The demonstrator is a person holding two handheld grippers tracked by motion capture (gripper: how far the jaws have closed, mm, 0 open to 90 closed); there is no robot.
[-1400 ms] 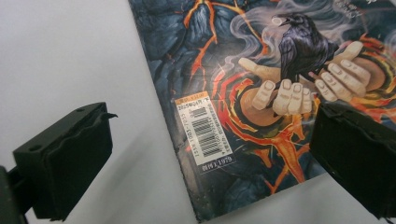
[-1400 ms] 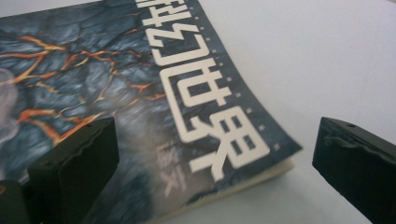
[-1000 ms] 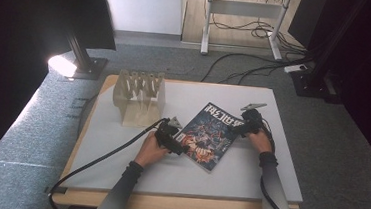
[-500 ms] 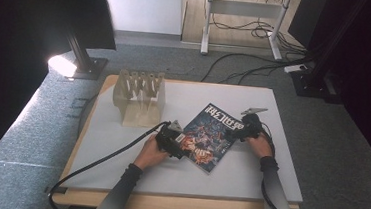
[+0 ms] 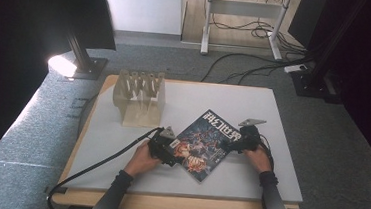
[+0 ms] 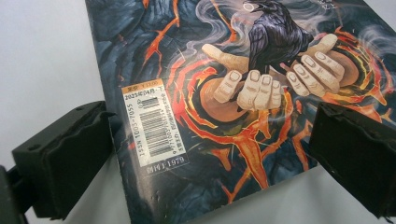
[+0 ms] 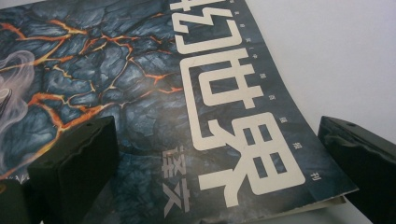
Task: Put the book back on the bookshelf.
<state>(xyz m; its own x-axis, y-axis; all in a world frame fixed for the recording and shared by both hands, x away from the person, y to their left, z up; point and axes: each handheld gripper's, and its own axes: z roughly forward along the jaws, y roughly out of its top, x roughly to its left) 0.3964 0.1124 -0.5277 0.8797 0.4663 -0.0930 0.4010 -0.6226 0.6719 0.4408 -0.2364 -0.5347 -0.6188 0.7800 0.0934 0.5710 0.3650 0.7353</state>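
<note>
Left gripper view: magazine (image 6: 224, 112) barcode; high view: wooden rack (image 5: 140, 97) behind

Left gripper (image 5: 169, 148): black body, grey three-cornered plate on top. Thick black cable (image 5: 99, 163) trails from its rear. Fingers (image 6: 63, 161) are black rectangular blocks, matte, with stepped, ridged inner faces; edges lightly scuffed.

Right gripper (image 5: 234, 142): same black build, grey three-cornered plate above and behind the fingers. Fingers (image 7: 77, 163) are black blocks, one showing a small hole on its upper face.

Person: dark long sleeves (image 5: 114, 195) on both forearms, ending at the wrists behind the grippers.
</note>
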